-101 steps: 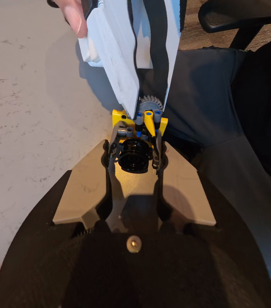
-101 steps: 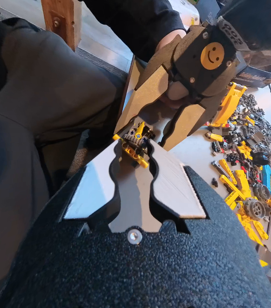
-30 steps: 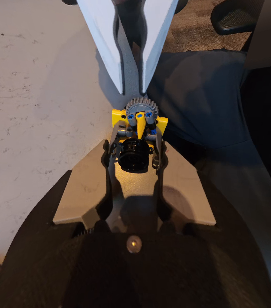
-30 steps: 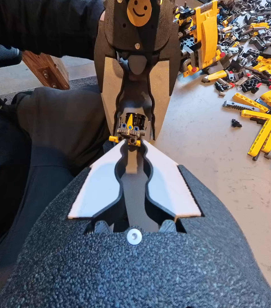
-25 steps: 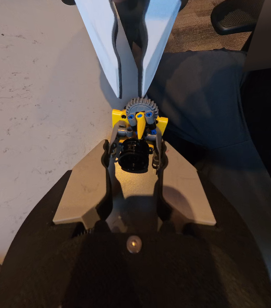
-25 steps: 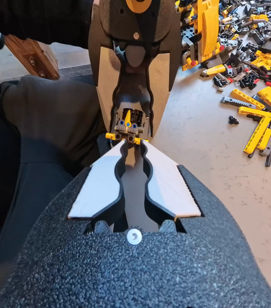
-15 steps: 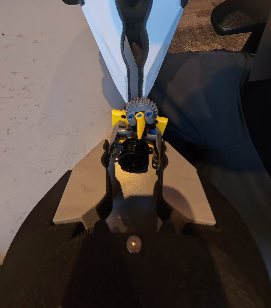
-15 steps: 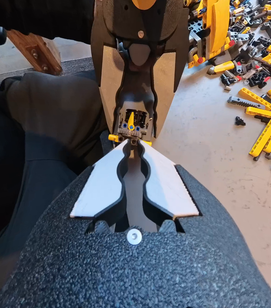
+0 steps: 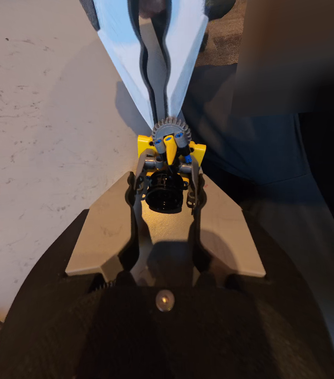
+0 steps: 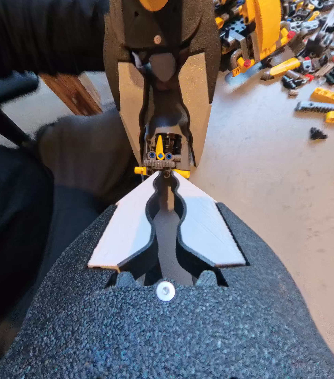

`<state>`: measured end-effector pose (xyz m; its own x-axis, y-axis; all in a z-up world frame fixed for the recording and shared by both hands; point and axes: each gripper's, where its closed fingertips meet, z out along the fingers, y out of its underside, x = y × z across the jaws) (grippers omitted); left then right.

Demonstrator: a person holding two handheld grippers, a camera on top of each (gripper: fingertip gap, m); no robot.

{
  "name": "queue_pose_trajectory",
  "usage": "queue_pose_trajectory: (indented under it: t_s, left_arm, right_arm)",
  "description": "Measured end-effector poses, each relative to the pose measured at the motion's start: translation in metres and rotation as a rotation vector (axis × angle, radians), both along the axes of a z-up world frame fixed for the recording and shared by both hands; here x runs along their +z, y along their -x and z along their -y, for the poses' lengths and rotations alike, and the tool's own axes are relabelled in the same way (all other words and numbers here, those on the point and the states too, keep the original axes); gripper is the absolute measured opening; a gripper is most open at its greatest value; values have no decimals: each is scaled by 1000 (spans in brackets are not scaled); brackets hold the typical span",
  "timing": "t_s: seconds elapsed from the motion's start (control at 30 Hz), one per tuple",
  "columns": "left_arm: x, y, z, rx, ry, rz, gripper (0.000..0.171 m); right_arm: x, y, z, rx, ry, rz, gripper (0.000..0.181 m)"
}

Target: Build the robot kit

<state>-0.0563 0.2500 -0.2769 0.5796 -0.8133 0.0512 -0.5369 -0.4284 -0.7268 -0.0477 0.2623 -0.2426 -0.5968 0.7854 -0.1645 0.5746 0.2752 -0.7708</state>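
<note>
The left gripper (image 9: pixel 167 184) is clamping a small brick assembly (image 9: pixel 169 162) — yellow beam, black hub, grey bevel gear (image 9: pixel 171 128) on top — just off the table edge (image 9: pixel 100 143), over the person's lap. The right gripper (image 10: pixel 165 174), a second ago parted and just short of it, is now narrowing its white fingers (image 10: pixel 133 221) to a slim gap, tips touching the gear's rim — whether it is actually pinching anything cannot be told.

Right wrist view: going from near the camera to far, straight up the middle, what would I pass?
Right gripper with white fingers → grey gear → yellow cone piece → black wheel hub → left gripper, tan fingers clamped on that small brick assembly.
</note>
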Motion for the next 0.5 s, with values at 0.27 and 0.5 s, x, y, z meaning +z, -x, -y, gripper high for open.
queue_pose_trajectory:
  t_s: [0.27,0.5]
  left_arm:
    - [0,1,0,4,0,-1,61]
    - [0,0,0,-4,-6,-4,61]
  right_arm:
    - [1,2,0,-17,-7,-39,6]
    - [18,-5,-2,-67,115,-48,34]
